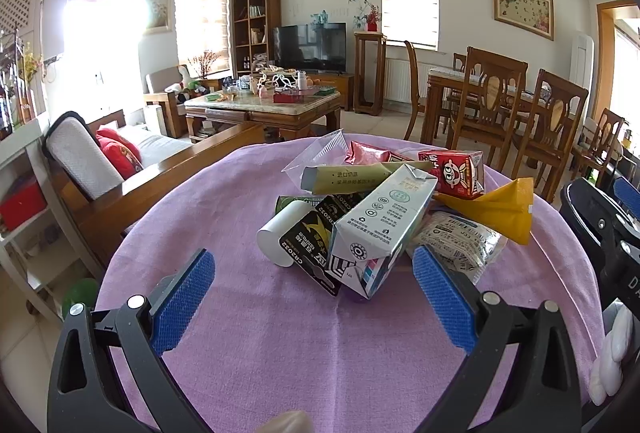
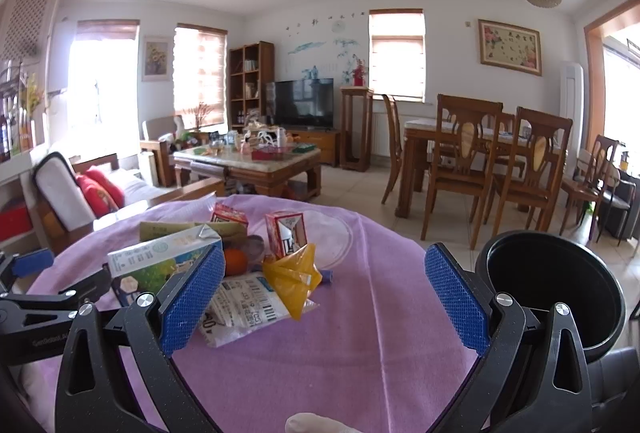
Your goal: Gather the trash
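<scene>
A heap of trash lies on the purple tablecloth (image 1: 260, 333). It holds a white-green milk carton (image 1: 384, 221), a white roll (image 1: 280, 233), a black battery pack (image 1: 308, 241), a red drink box (image 1: 456, 171), a yellow wrapper (image 1: 500, 209) and a clear printed bag (image 1: 456, 237). My left gripper (image 1: 314, 293) stands open just in front of the carton, empty. My right gripper (image 2: 324, 293) is open over the cloth, right of the yellow wrapper (image 2: 292, 277) and printed bag (image 2: 244, 305). A black bin (image 2: 556, 289) stands at the table's right edge.
A wooden sofa (image 1: 120, 169) with red cushions runs along the table's left. A cluttered coffee table (image 1: 264, 105) stands beyond, and dining chairs (image 1: 492, 105) at the right. An orange fruit (image 2: 235, 261) and a clear lid (image 2: 332, 233) lie among the trash.
</scene>
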Demonstrator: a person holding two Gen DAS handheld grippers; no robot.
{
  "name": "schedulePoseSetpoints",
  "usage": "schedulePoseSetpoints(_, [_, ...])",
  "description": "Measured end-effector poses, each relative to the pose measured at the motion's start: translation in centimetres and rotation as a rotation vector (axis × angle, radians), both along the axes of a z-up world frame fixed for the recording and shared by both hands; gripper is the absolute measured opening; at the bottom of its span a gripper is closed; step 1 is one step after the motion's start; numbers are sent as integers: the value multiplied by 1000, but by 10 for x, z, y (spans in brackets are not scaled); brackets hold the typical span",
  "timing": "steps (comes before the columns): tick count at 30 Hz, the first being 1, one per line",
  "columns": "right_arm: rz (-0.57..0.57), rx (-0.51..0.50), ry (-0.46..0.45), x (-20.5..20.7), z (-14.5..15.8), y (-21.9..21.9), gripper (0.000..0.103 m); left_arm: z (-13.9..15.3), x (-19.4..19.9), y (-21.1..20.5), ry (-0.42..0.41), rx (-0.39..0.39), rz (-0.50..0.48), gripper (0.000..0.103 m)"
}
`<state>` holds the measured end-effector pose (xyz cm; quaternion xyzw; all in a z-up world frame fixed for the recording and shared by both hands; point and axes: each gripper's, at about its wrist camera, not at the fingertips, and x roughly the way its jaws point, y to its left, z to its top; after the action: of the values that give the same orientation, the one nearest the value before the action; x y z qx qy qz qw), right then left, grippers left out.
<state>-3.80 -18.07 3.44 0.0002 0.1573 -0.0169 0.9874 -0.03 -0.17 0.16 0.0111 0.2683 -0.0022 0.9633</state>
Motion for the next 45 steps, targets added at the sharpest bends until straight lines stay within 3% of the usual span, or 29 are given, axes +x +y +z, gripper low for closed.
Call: schedulePoseSetpoints(45, [6,13,-1,-1,0,-8,99,-1,5,1,31,-9,-27,98])
